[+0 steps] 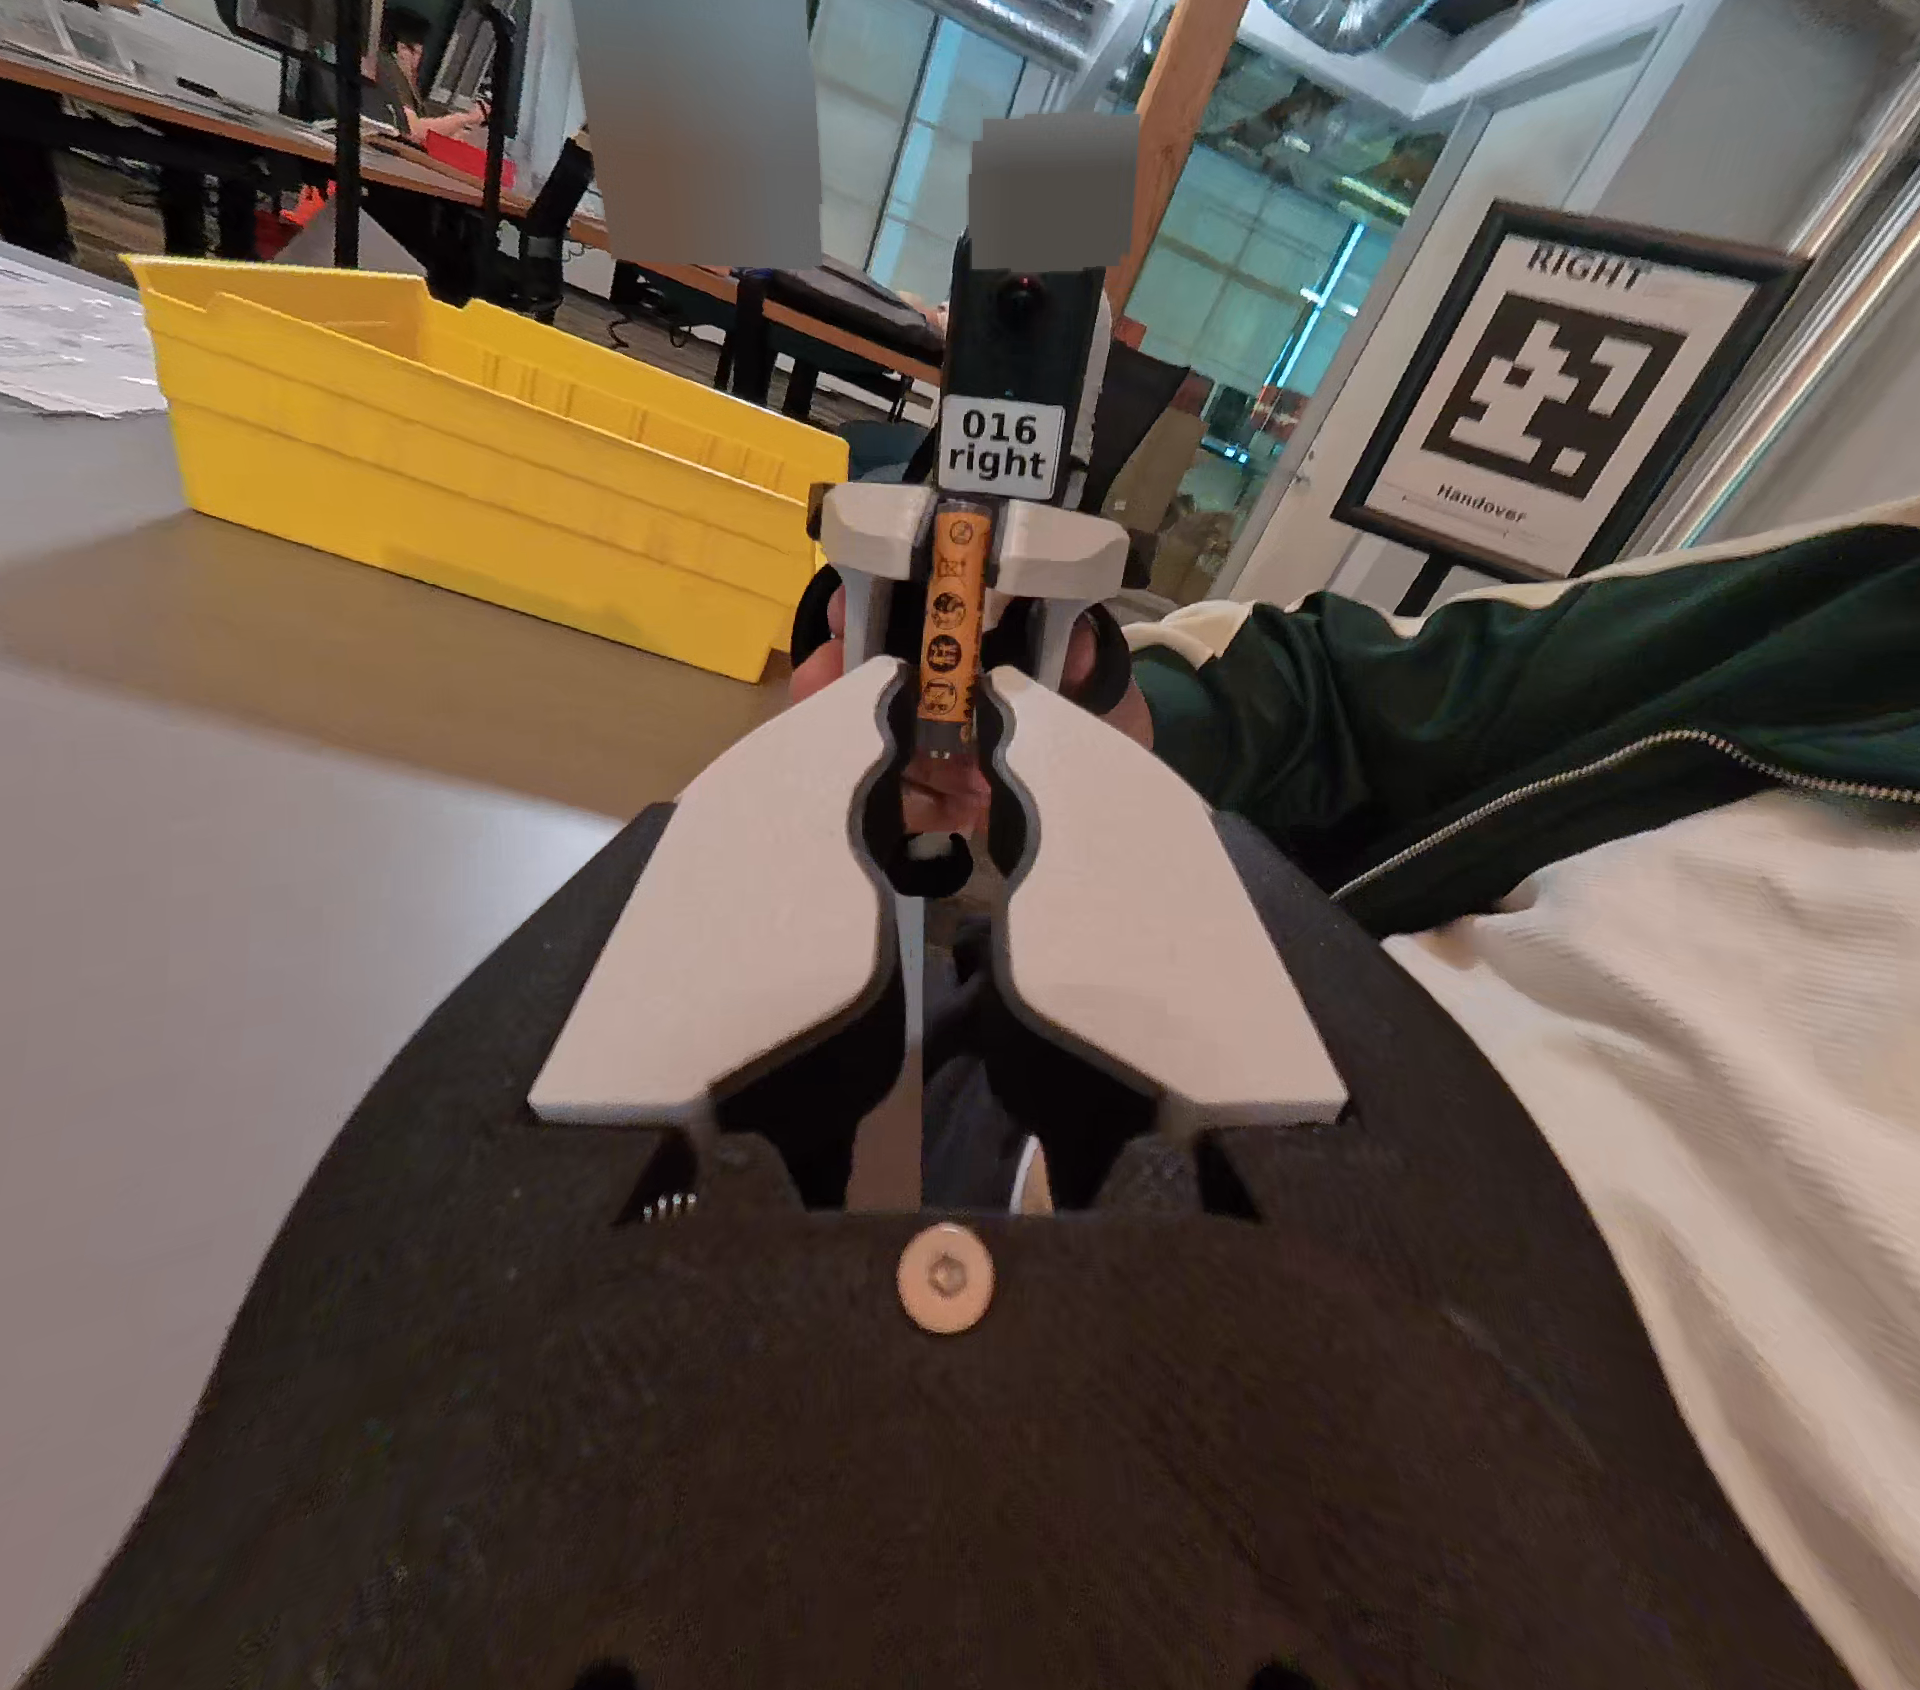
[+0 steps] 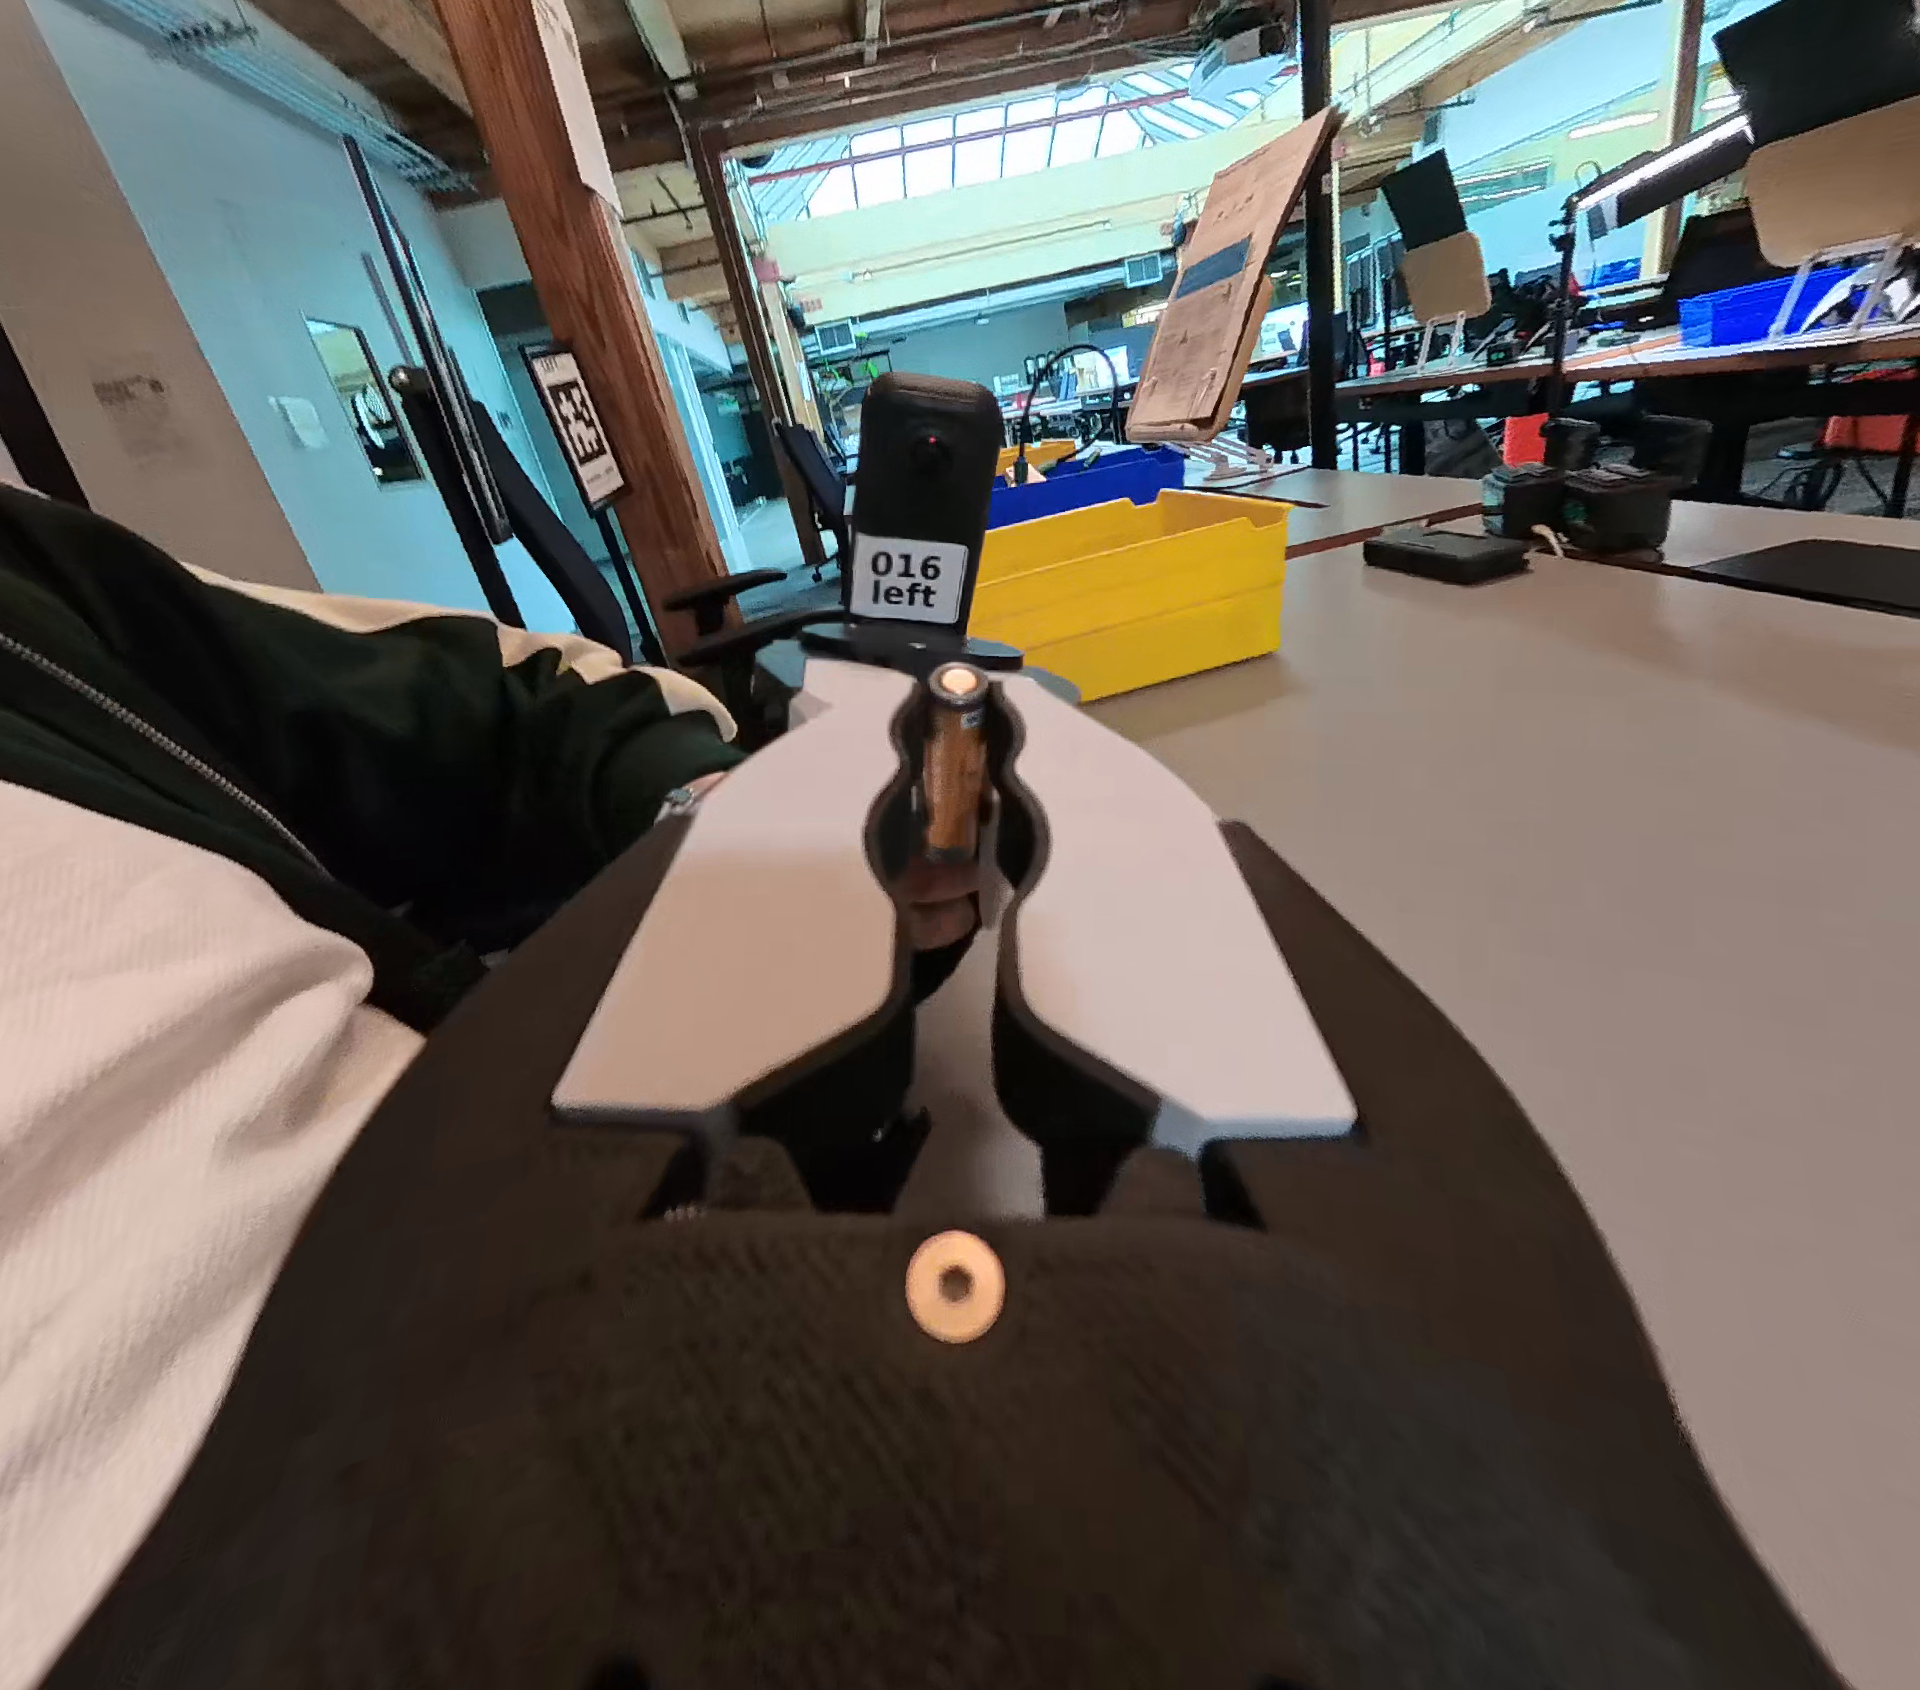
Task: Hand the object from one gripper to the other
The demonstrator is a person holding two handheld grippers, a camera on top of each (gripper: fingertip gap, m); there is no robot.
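An orange battery (image 1: pixel 948 632) stands nearly upright between the two grippers, which face each other above the table edge. In the left wrist view my left gripper (image 1: pixel 943 690) is closed around the battery's lower end. The right gripper (image 1: pixel 961 544) pinches its upper end. In the right wrist view my right gripper (image 2: pixel 954 721) is shut on the battery (image 2: pixel 951 778), whose metal end cap shows at the fingertips. The left gripper's black camera (image 2: pixel 925 487) rises just behind. Where the left fingers meet the battery is hidden in this view.
A yellow bin (image 1: pixel 468 445) sits on the grey table (image 1: pixel 260 913); it also shows in the right wrist view (image 2: pixel 1132 591). A person's green and white sleeve (image 1: pixel 1558 705) reaches in. A framed marker sign (image 1: pixel 1548 393) stands behind. Black devices (image 2: pixel 1444 554) lie farther along the table (image 2: pixel 1507 809).
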